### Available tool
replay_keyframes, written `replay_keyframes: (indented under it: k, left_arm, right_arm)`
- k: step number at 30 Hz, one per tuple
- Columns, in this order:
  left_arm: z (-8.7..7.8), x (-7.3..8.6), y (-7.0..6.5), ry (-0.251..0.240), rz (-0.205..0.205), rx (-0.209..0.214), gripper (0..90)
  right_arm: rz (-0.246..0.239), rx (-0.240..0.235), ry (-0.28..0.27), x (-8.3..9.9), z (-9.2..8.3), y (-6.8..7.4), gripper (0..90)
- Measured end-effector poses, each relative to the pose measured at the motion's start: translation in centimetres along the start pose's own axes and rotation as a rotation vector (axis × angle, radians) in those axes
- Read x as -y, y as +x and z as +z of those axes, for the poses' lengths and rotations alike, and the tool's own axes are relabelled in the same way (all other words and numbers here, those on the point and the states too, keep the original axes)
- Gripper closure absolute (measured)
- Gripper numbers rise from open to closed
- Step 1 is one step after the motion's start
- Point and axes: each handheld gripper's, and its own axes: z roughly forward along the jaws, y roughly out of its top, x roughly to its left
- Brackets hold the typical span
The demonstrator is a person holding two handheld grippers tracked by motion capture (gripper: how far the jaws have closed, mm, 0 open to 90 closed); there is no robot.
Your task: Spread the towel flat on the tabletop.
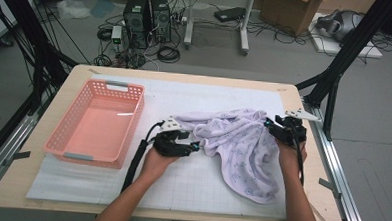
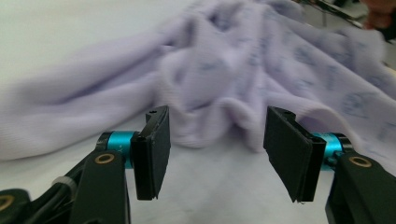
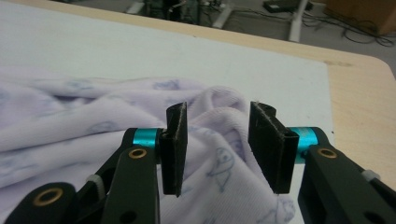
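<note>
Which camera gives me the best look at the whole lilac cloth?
The high view: it shows the whole crumpled cloth on the white mat, beside the pink basket. The left gripper view shows only blurred folds beyond its open jaws; the right gripper view shows one edge bunched up between its jaws.

High view looks down from above the near table edge; both gripper views sit low, sharing the lavender cloth (image 1: pixel 240 142).

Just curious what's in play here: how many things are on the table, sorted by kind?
Baskets, pink: 1
Cloths, lilac with print: 1
Mats, white: 1
Hand-held tongs: 2, left and right
Total: 5
</note>
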Motion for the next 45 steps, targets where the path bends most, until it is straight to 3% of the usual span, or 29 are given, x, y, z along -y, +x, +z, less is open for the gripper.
replay_keyframes:
  k: [2,9,13,14,15,16,17,18,21,25,27,32,34,36,38,40,43,45]
  left_arm:
    - [1.2,0.0,-1.5,0.012,0.019,0.044,40.3]
    - [5.7,-0.9,-5.9,0.082,0.079,0.136,39.1]
    - [7.7,-0.7,-7.9,0.173,0.179,0.095,41.6]
    - [8.3,-0.4,-8.3,0.216,0.231,0.062,46.2]
    - [8.5,-0.2,-8.5,0.216,0.259,0.047,51.9]
    - [8.3,-0.2,-8.6,0.214,0.275,0.031,55.0]
    - [8.1,-0.3,-8.6,0.220,0.276,0.030,66.5]
    - [8.0,-0.4,-8.5,0.224,0.286,0.023,75.8]
    - [6.8,-0.5,-7.5,0.238,0.278,-0.001,79.9]
    - [3.2,-0.1,-4.3,0.185,0.185,-0.055,80.2]
    - [1.7,0.1,-2.8,0.173,0.159,-0.085,80.2]
    - [-1.9,0.5,0.6,0.142,0.118,-0.200,80.3]
    - [-3.3,0.7,2.2,0.121,0.085,-0.271,80.4]
    - [-4.2,0.9,3.3,0.105,0.044,-0.306,80.4]
    - [-4.8,1.1,3.9,0.086,0.018,-0.308,80.0]
    - [-4.8,1.3,3.8,0.084,0.024,-0.282,77.2]
    - [-4.2,1.8,3.5,0.081,-0.006,-0.226,58.5]
    - [-3.8,2.0,3.2,0.098,-0.018,-0.189,47.8]
  right_arm:
    - [-0.014,-0.031,-0.012,0.1,-1.2,0.1,56.1]
    - [-0.051,-0.045,-0.018,2.2,-4.6,0.3,55.2]
    - [-0.032,-0.053,-0.015,3.5,-5.7,-0.3,53.8]
    - [-0.025,-0.057,-0.011,3.8,-5.8,-0.4,53.7]
    - [-0.018,-0.052,-0.005,4.2,-5.9,-0.6,53.4]
    - [-0.010,-0.050,-0.003,4.4,-5.9,-0.7,53.2]
    - [0.002,-0.053,-0.004,4.8,-6.0,-1.0,53.0]
    - [0.011,-0.053,-0.002,5.1,-6.0,-1.1,53.0]
    - [0.033,-0.053,0.001,5.5,-6.2,-1.4,53.1]
    - [0.037,-0.054,0.003,5.7,-6.3,-1.5,53.0]
    - [0.043,-0.059,0.005,5.8,-6.2,-1.5,53.1]
    - [0.023,-0.087,0.032,5.6,-5.6,-0.7,53.4]
    - [0.015,-0.104,0.040,5.5,-5.4,-0.4,53.6]
    - [0.013,-0.136,0.055,5.3,-5.1,0.0,53.7]
    - [-0.005,-0.179,0.072,5.2,-4.7,0.8,53.7]
    - [-0.032,-0.253,0.091,5.1,-4.1,1.8,53.6]
    - [-0.090,-0.349,0.121,4.9,-3.4,3.9,53.4]
    - [-0.120,-0.385,0.141,4.8,-3.0,5.0,52.7]
